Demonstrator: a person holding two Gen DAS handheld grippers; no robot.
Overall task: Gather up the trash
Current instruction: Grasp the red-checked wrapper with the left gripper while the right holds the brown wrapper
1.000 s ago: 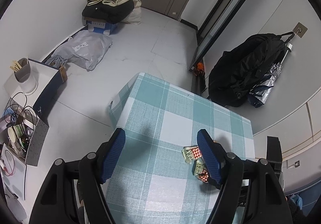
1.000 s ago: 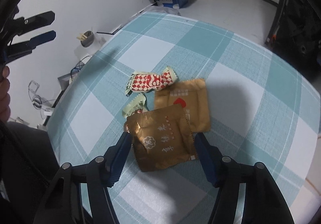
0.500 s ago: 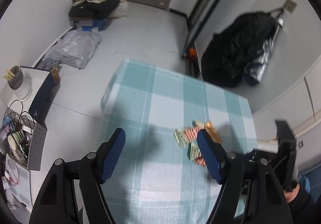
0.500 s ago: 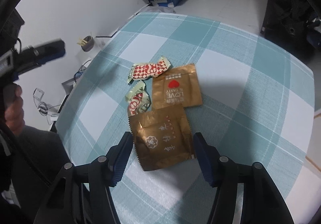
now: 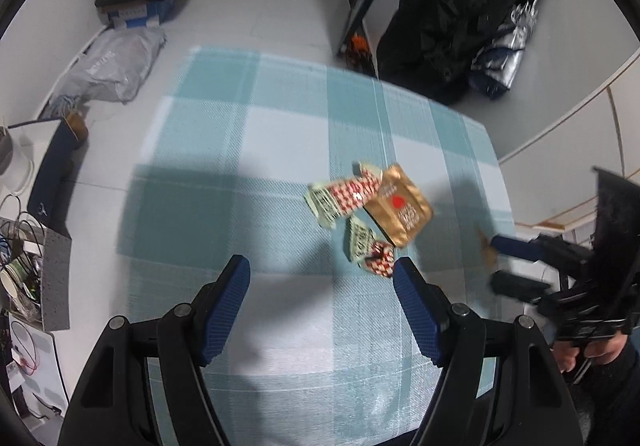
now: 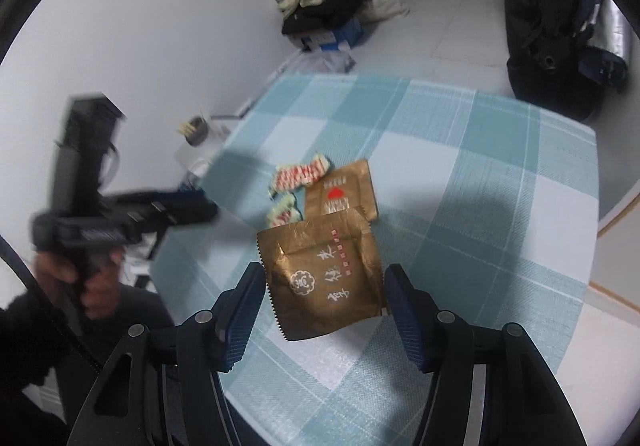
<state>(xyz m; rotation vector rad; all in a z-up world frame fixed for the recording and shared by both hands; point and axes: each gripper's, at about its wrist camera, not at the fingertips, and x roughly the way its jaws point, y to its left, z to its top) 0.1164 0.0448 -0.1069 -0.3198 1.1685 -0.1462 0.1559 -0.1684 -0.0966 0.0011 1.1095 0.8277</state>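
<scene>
The right gripper point(image 6: 324, 306), closed on a crinkled gold foil wrapper point(image 6: 326, 274) raised off the teal-checked tabletop point(image 6: 460, 174), should keep its hold firm while the left gripper point(image 5: 322, 306), open and empty, lines up on the red-and-white wrappers point(image 5: 344, 196) beside the gold sachet point(image 5: 400, 210)

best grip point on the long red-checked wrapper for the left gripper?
Take the long red-checked wrapper across its narrow middle, coming from above. It lies flat on the checked tablecloth, so a side approach finds no edge. Its right end touches the gold packet; keep the left gripper toward the free left end.
</scene>
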